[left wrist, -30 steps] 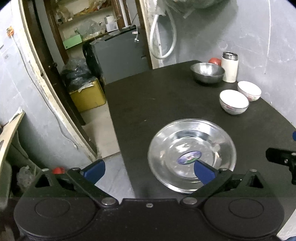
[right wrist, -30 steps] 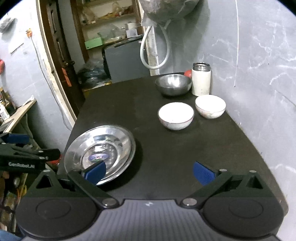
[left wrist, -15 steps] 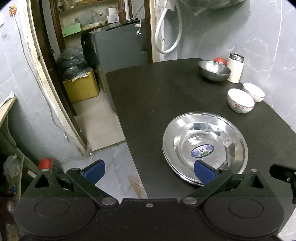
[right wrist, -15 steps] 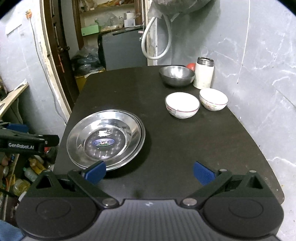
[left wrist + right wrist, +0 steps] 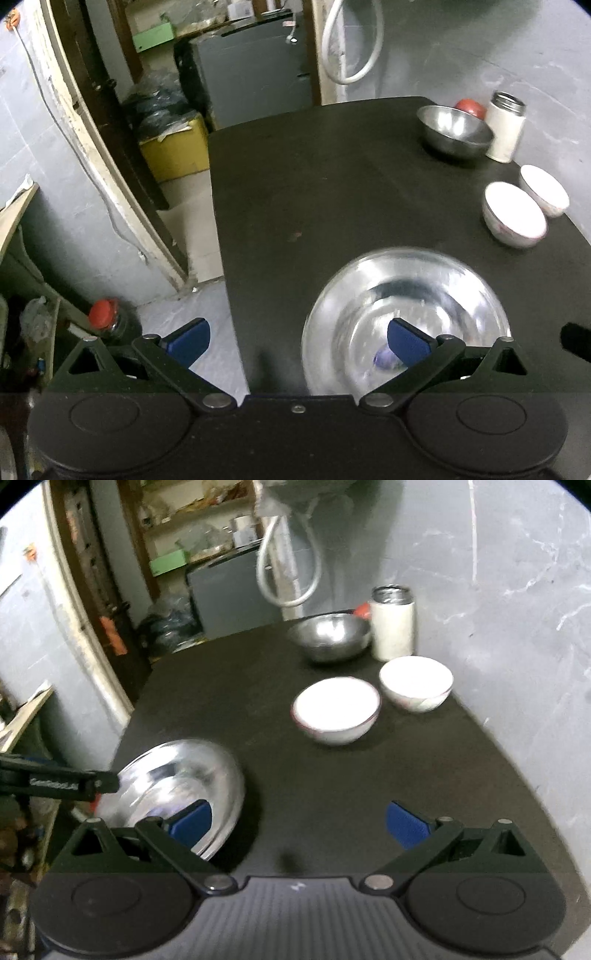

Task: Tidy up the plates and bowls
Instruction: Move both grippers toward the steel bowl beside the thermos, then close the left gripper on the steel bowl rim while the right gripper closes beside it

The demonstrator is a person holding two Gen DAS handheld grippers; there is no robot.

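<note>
Both hand-held grippers are seen with their blue pads spread wide apart and nothing held between them. The left gripper (image 5: 297, 341) is poised over the near left edge of the black table (image 5: 332, 192), its right pad lying over the steel plate (image 5: 406, 295), which sits just ahead and to that gripper's right, near the table's front edge. From the right gripper (image 5: 299, 823) the same plate (image 5: 177, 775) is found ahead and to the left, partly behind the left pad, and the left gripper's finger (image 5: 55, 782) is visible at the plate's far side. Further ahead of the right gripper, two white bowls (image 5: 336, 709) stand just beside each other, with a steel bowl (image 5: 330, 635) and a white flask (image 5: 392, 627) beyond them against the wall. The step in hand is judged to be the taking of the plate, though both views are blurred and this cannot be settled. If so, the plate's thin rim should be approached low and nearly level with the table, so that one pad is slid beneath the lip and the other brought down on top. The rim is smooth metal and is likely to slip, so a firm, square closure well onto the rim is advised. Care should be taken that the plate is not pushed off the near edge.
</note>
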